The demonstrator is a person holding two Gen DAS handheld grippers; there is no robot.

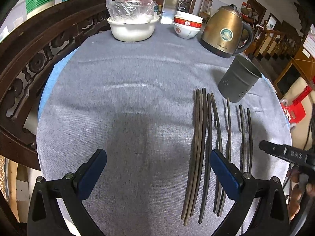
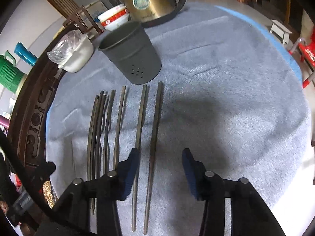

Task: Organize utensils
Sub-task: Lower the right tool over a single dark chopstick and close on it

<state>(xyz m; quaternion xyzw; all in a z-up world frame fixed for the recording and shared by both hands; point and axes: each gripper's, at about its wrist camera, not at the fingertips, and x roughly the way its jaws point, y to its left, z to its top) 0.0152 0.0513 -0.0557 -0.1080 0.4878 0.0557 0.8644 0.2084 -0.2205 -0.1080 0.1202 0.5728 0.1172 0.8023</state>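
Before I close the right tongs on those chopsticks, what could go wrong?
1. The right tongs are open over the two rightmost chopsticks, which lie close together. Closing might catch only one, or roll the other away.
2. The holder stands upright just beyond the chopstick tips. A forward sweep could knock it over.
3. The kettle stands close behind the holder. A lifted chopstick may swing into it.

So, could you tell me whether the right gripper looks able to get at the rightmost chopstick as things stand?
Probably yes. The right gripper is open, and the rightmost chopstick lies on the cloth running between its jaws, apart from its neighbour, with nothing over it.
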